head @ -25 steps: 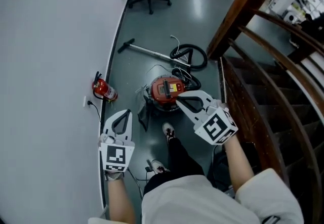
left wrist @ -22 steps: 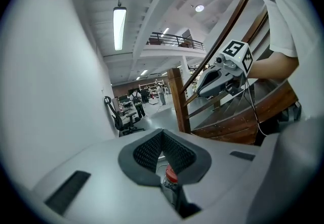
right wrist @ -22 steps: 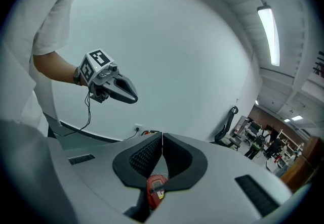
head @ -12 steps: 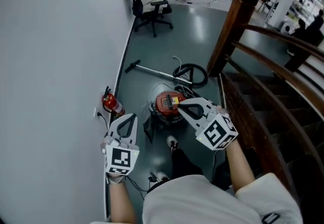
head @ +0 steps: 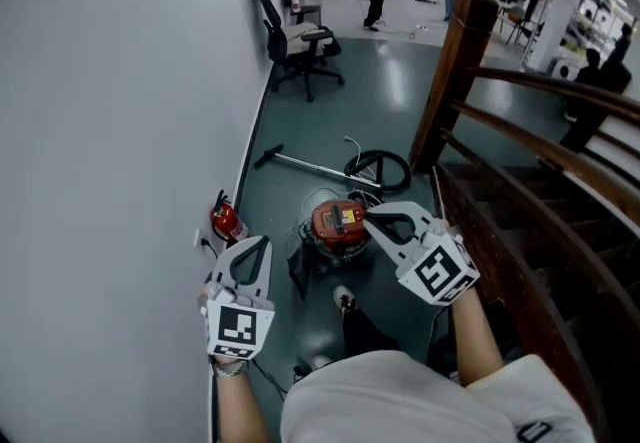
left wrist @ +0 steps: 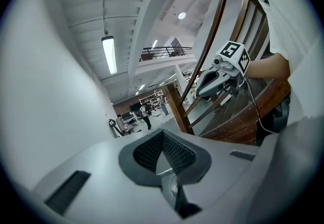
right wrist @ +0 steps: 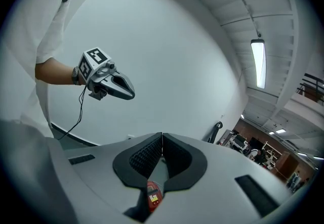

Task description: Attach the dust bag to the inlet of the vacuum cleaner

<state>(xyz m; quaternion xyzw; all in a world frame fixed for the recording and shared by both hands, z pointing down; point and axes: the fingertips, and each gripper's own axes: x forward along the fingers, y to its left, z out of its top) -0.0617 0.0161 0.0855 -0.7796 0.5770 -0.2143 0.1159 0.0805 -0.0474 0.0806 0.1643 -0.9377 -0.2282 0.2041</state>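
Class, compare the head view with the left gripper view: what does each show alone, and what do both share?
Head view only: the red vacuum cleaner and the fire extinguisher by the wall. Left gripper view only: the ceiling light strip overhead. Both: the right gripper and the wooden stair post.

The dark floor (head: 300, 121) carries a red vacuum cleaner (head: 338, 224) at frame centre, a coiled hose (head: 380, 171) and wand (head: 310, 167) just above, a fire extinguisher (head: 228, 222) at left, and an office chair (head: 300, 46) higher up.
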